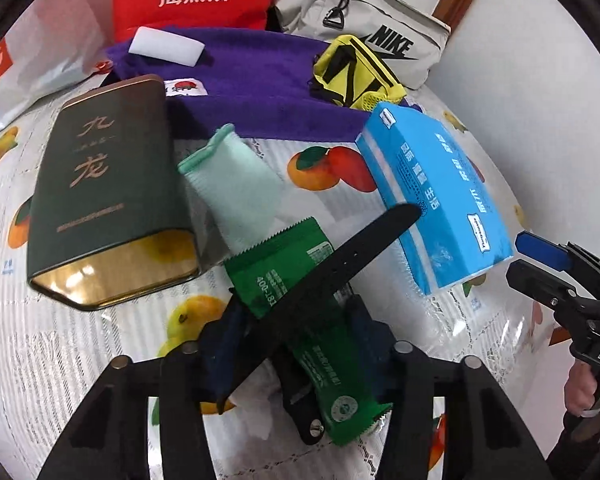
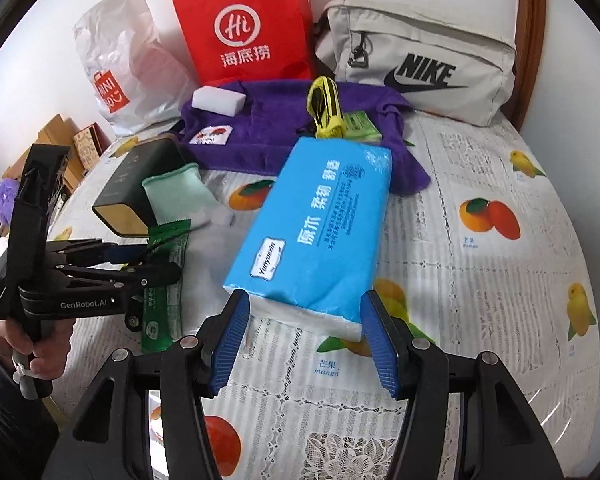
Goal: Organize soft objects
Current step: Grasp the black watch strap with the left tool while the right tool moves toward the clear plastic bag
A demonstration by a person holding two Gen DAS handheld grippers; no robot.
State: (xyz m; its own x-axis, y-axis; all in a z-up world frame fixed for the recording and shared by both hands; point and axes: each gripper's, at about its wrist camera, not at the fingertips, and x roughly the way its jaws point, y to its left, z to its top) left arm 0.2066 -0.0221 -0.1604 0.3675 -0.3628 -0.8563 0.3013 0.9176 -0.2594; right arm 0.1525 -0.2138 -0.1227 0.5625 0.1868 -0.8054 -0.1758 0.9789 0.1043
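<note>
Left gripper (image 1: 296,344): jaws either side of green sachet (image 1: 300,300) and black strap (image 1: 339,256), lower centre; grip cannot be told.
Right gripper (image 2: 305,340): part-open, straddling blue tissue pack (image 2: 315,232) end; contact unclear.
Around: dark tin (image 1: 108,208), mint sock (image 1: 236,184), purple towel (image 1: 260,84) upper centre.

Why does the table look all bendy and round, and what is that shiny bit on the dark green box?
Left wrist view: the fisheye lens curves the tablecloth and darkens the corners; the dark green tin has a gold end that mirrors the room light. Right wrist view: same bending, with glare on the tablecloth's clear cover at the right edge, while the blue tissue pack looks sharp.
</note>
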